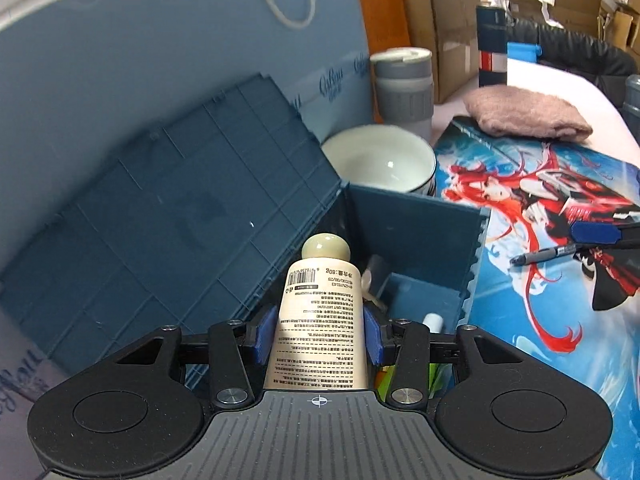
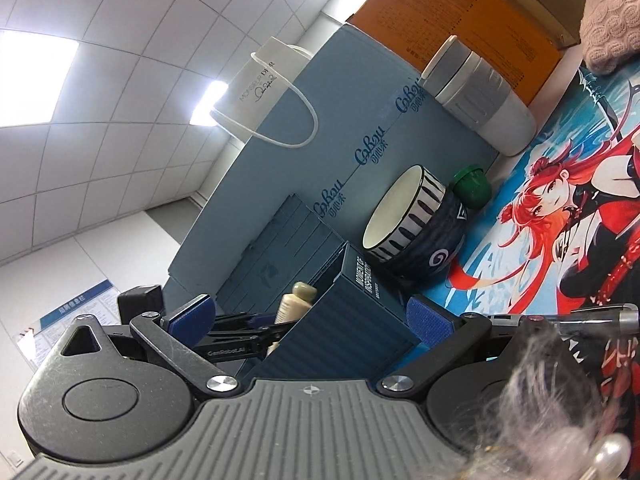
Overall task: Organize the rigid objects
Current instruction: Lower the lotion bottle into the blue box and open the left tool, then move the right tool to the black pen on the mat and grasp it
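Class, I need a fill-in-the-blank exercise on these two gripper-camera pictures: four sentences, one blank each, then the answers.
1. The left gripper is shut on a cream ____.
2. The box under the tube has its lid ____.
3. The pen lies on the printed ____.
4. The right gripper has its jaws ____.

Answers: tube; open; mat; open

We are seeing a cream tube [image 1: 320,320] printed with black text and a barcode, capped in pale beige. We are looking at a dark blue ribbed storage box [image 1: 420,232], and behind it a lighter blue paper bag [image 1: 160,60] with navy lettering and white cord handles. The bowl [image 2: 412,224] is showing white inside, navy outside with stripes and a white spiral. The mat [image 1: 540,200] is glowing cyan with a red-haired figure. A pink knit cloth [image 1: 524,112] is lying at the mat's far edge.
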The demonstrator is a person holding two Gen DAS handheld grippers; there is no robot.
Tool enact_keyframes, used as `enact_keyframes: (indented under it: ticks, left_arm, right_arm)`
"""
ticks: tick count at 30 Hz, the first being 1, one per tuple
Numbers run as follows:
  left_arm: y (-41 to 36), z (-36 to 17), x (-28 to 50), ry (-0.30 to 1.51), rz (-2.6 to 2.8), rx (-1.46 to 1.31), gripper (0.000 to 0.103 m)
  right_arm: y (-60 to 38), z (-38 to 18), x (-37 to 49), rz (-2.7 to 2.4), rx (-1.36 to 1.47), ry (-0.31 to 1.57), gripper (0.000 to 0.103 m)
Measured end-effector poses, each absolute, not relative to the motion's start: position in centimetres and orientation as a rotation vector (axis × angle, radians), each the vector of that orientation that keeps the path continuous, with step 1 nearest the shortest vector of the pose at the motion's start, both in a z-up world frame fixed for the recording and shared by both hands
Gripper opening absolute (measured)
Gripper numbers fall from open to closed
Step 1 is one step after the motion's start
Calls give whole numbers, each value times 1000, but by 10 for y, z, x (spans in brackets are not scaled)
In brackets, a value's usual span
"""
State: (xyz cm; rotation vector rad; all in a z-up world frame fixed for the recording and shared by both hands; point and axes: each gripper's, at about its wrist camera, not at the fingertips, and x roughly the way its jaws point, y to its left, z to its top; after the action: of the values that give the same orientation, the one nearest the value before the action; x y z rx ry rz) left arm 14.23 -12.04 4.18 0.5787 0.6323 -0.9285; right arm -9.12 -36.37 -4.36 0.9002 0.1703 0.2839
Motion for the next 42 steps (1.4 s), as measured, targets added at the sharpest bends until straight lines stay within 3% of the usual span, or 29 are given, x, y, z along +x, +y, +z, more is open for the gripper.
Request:
enact_keyframes:
  ticks: [16, 18, 20, 28, 30, 32, 42]
  left_arm:
    - [-112, 51, 133, 629, -930, 404, 51]
    - [-104, 58, 125, 600, -909, 338, 55]
    - [-99, 64, 115, 576, -894, 258, 69]
    - [-96, 67, 57, 466, -944, 145, 75]
    - [-94, 67, 48, 446, -943, 130, 83]
    - [-89, 67, 42, 426, -916, 113, 93]
    - [-62, 58, 46, 426, -805, 75, 100]
  right_arm:
    - [-367, -46, -93, 267, 920, 167, 103]
    - [-366, -46, -93, 264, 917, 171, 103]
    - [-366, -46, -93, 263, 912, 173, 103]
    - [-371, -45, -100, 219, 911, 159, 103]
    - [-375, -39, -105, 198, 888, 148, 103]
    - [-381, -29, -110, 169, 835, 141, 103]
    - [-379, 3, -91, -221, 178, 447, 103]
